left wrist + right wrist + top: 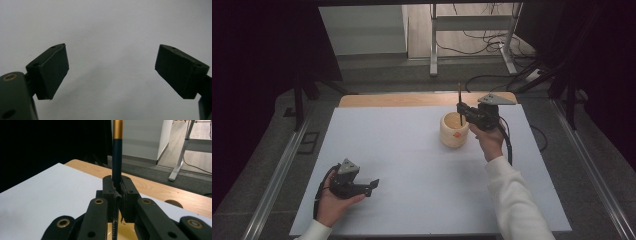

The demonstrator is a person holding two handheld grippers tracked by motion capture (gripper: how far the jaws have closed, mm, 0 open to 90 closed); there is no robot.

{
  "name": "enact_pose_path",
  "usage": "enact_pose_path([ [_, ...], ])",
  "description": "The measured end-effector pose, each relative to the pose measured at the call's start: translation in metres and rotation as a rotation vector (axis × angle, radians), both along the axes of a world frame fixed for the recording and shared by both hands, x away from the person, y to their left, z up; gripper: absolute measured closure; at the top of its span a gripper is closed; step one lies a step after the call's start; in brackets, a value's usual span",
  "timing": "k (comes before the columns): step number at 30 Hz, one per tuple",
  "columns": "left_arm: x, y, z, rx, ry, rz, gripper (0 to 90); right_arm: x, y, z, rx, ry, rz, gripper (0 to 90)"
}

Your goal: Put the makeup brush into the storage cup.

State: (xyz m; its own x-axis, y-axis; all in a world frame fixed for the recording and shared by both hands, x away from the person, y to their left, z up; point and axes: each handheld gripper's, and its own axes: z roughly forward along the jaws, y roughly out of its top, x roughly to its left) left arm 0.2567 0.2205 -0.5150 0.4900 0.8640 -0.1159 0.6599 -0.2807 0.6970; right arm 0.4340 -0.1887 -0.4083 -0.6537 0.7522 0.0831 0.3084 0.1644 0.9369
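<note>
— So, where are your hands right now?

— My right hand [490,141] is stretched out toward the far side of the white table [412,165], sleeve and all, with the wrist lifted so the right gripper [460,108] sits level, just above the rim of the wooden cup [454,131]. My left hand [333,202] is down near my own edge of the table, palm cupped under the left gripper [373,184], which points across the table toward the right.

— What has the right one got hold of?

— A pencil [459,102]. The jaws are pinched tight on its dark shaft, about as far closed as they go. From the right gripper view the pencil [117,157] stands nearly upright between the pads, its yellow-orange end above the jaws and the lower part running down past them.

— And where does the lower end sit?

— Over the mouth of the cup; in the high view the shaft drops down to the opening. Whether the tip touches the inside I cannot tell.

— The left gripper?

— Wide apart, nothing in it. In the left gripper view the two black pads [52,70] stand well clear of each other with bare white table between them.

— How far apart are the two hands?

— Well apart: left near and low, right far and raised.
</note>
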Motion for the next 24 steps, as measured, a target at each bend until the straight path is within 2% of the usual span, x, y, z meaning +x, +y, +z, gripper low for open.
enact_pose_path([
  [10, 0.0, 0.0, 0.0, -0.001, -0.001, -0.001, 12.4, 0.014, 0.005, 0.0, 0.016, 0.008, -0.014, 83.9],
  [24, -0.001, 0.001, 0.001, 0.001, -0.002, -0.001, 12.4, 0.028, 0.008, -0.018, 0.02, 0.036, -0.039, 83.9],
])
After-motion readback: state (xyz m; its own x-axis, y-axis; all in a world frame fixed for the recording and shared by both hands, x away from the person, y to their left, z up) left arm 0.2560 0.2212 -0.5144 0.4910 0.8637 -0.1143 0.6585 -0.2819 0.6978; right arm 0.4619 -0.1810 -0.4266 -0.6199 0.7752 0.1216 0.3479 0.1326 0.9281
